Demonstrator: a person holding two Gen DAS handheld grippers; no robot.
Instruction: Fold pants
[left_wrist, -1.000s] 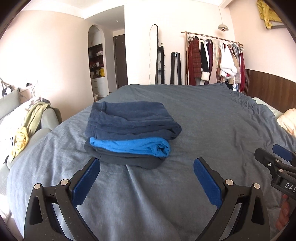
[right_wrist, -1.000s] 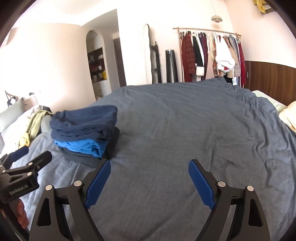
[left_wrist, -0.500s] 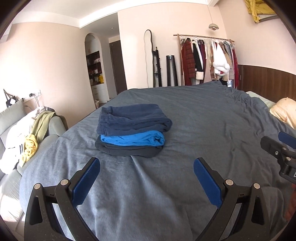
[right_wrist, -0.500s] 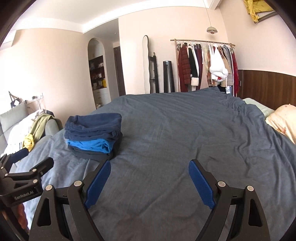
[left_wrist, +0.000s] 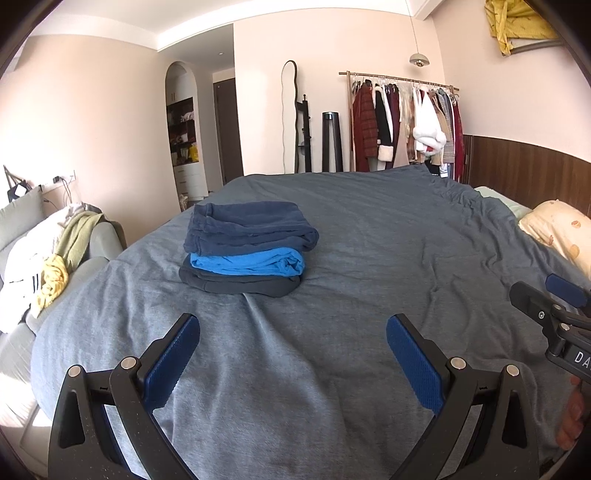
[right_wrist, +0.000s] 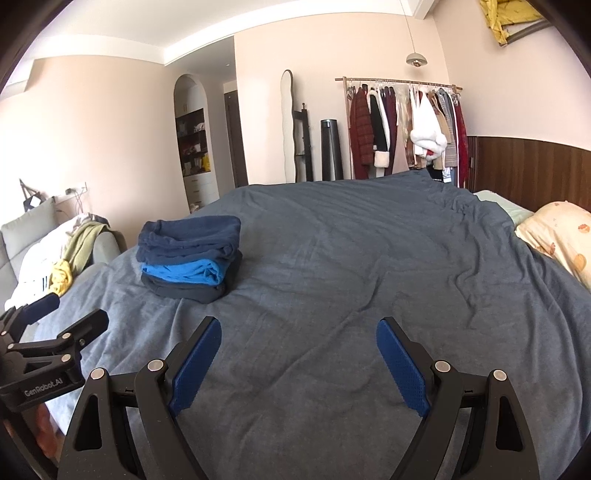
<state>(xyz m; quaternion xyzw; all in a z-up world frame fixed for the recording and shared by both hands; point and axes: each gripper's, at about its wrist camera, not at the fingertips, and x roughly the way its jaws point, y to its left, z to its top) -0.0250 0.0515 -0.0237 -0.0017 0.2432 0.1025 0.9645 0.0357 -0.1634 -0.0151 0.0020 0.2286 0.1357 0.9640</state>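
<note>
Since both grippers have drawn back over the last second, the stack of folded pants (left_wrist: 247, 247) now lies well ahead of the left fingers (left_wrist: 173, 365) and ahead-left of the right fingers (right_wrist: 195, 369), both sets wide and empty, indicating folding is likely complete.

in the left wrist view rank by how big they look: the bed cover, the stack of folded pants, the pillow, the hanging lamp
1. bed cover, fills most of the view.
2. stack of folded pants.
3. pillow, cut off by the view's edge, so its place is unsure.
4. hanging lamp, far off and smallest.
</note>
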